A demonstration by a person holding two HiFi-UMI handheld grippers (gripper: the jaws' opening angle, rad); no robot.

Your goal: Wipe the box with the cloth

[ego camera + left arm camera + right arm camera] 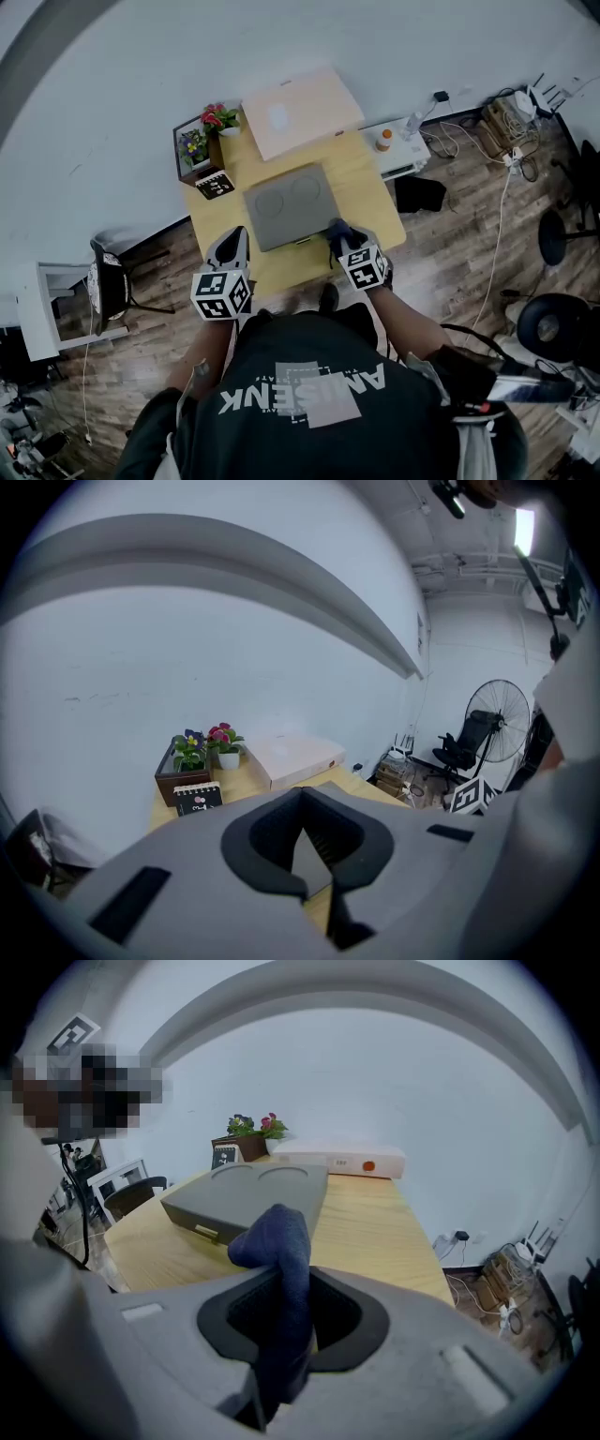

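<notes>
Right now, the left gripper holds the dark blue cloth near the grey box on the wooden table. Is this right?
No. The right gripper, not the left gripper, holds the dark blue cloth, as the right gripper view shows. It is near the grey box on the wooden table.

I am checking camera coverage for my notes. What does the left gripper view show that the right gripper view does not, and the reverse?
Only the left gripper view: a standing fan, and the left gripper with its fingers together, holding nothing. Only the right gripper view: the dark blue cloth pinched in the right gripper, and the grey box with its recessed top. Both: the wooden table, the potted flowers and the flat pale box by the wall.
</notes>
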